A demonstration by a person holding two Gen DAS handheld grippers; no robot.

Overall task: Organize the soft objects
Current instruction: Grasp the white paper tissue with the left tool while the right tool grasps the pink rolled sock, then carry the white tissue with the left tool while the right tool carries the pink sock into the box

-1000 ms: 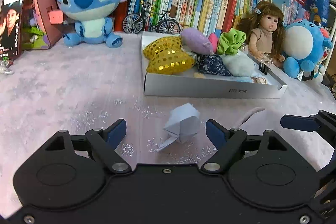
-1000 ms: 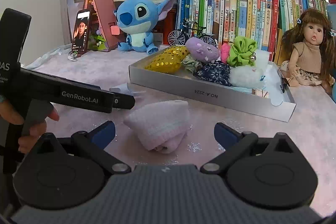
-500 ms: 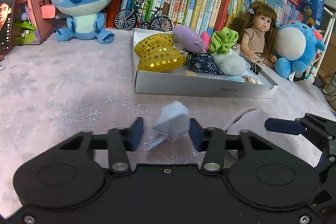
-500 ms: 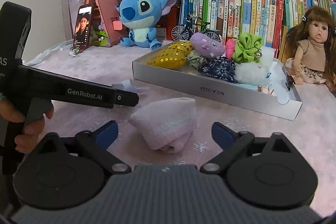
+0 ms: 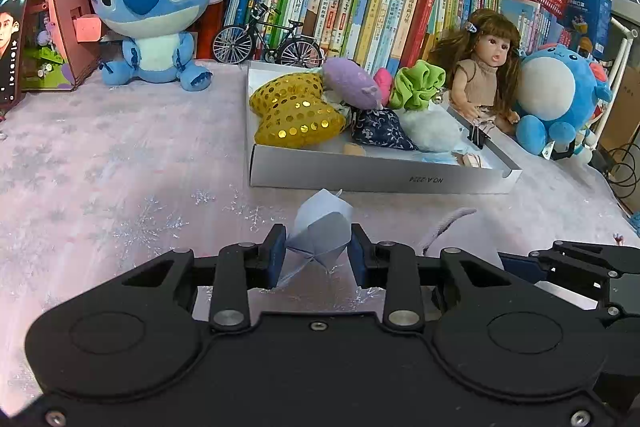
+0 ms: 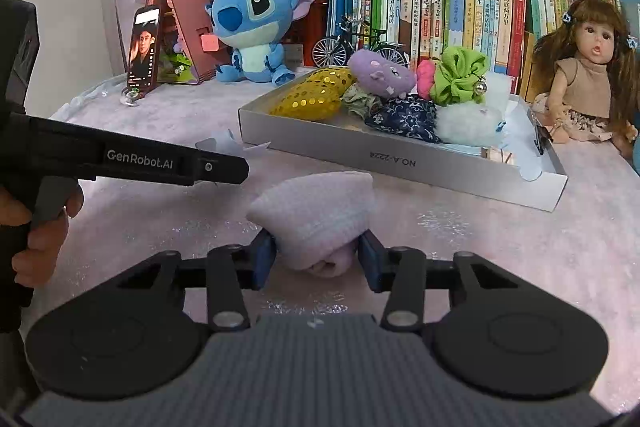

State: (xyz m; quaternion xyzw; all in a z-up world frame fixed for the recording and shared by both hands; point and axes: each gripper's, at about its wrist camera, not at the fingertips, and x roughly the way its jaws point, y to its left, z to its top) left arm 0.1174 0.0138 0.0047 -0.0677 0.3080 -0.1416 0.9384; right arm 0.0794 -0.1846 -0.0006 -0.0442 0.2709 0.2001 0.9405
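Observation:
A pale blue folded cloth piece [image 5: 322,223] lies on the pink tablecloth just before the white box [image 5: 380,181]. My left gripper [image 5: 318,247] is shut on it, both blue pads pressing its sides. A rolled pink towel [image 6: 316,207] sits between the jaws of my right gripper [image 6: 316,255], which are closing, and the pads touch both its flanks. The box [image 6: 400,163] holds a gold sequin cushion [image 6: 316,97], a purple plush, a green scrunchie, a navy pouch and a white fluffy piece. From the right wrist view the left gripper [image 6: 236,169] reaches in from the left, held by a hand [image 6: 36,247].
A blue Stitch plush [image 5: 152,15], a model bicycle [image 5: 268,43] and a row of books line the back. A doll [image 5: 484,67] and a round blue plush [image 5: 556,95] sit right of the box. A phone [image 6: 142,47] leans on a pink toy house at the far left.
Both grippers went from wide open to closed in on their items: the left on the pale blue cloth piece first, the right on the pink towel after. Neither hand shifted.

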